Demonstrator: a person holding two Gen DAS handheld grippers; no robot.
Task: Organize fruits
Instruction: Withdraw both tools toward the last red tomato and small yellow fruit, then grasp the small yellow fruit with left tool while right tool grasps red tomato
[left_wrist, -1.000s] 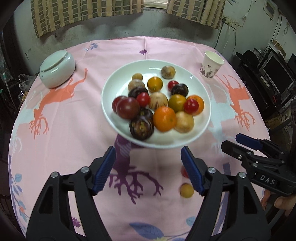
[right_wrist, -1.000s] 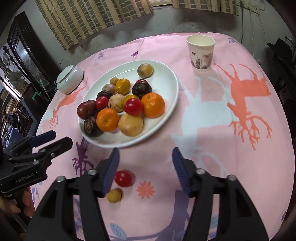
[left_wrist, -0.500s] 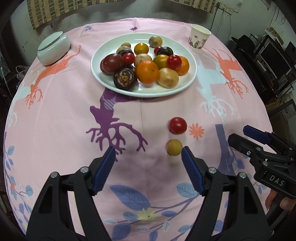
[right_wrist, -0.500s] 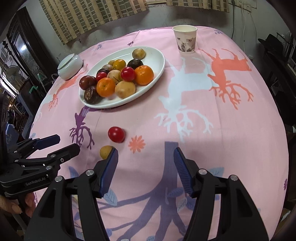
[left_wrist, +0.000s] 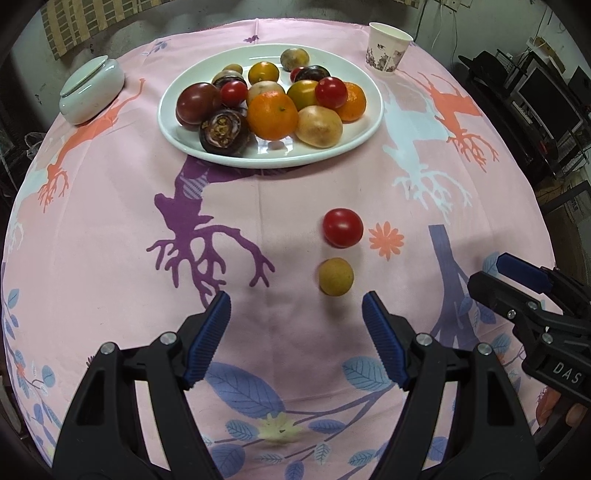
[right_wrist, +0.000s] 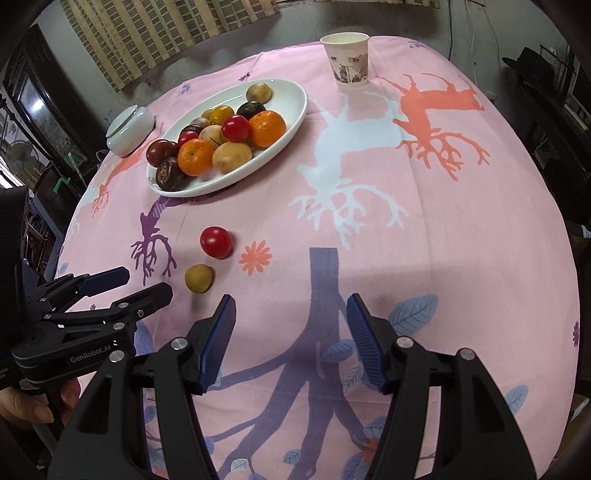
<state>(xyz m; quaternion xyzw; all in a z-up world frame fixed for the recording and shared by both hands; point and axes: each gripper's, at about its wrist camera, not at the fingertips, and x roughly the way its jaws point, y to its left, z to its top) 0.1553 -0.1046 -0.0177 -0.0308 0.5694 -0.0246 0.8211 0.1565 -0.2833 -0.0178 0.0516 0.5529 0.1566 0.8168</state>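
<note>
Left gripper (left_wrist: 296, 308): jaws spread wide, nothing between the blue pads, hanging over bare cloth near the table's (left_wrist: 110, 229) front edge. It also shows from the side in the right wrist view, at lower left, gripped by a hand (right_wrist: 26, 402).

Right gripper (right_wrist: 290, 308): jaws spread, narrower than the left, empty, over the cloth's purple tree print near the front edge.

Loose fruit, on the cloth between plate and grippers: red tomato (left_wrist: 342, 227); small tan round fruit (left_wrist: 336, 276) just in front of it, apart, and just ahead of the left gripper's right pad.

White plate (left_wrist: 364, 125), toward the table's far edge, left of centre: heaped with oranges (left_wrist: 272, 115), red tomatoes, dark plums (left_wrist: 198, 103), a cut-open purple fruit (left_wrist: 224, 131), pale brown fruit (left_wrist: 320, 126), yellow fruit.

Lidded white ceramic pot (left_wrist: 92, 88): far left edge. Paper cup (left_wrist: 388, 48): upright, far right edge.

Left wrist view only: dark shelving and equipment at right; right gripper's "DAS" label. Right wrist view only: a cabinet at left, "GenRobot.AI" on the left gripper, the window blind.

Nothing lies between the grippers and the loose fruit.
</note>
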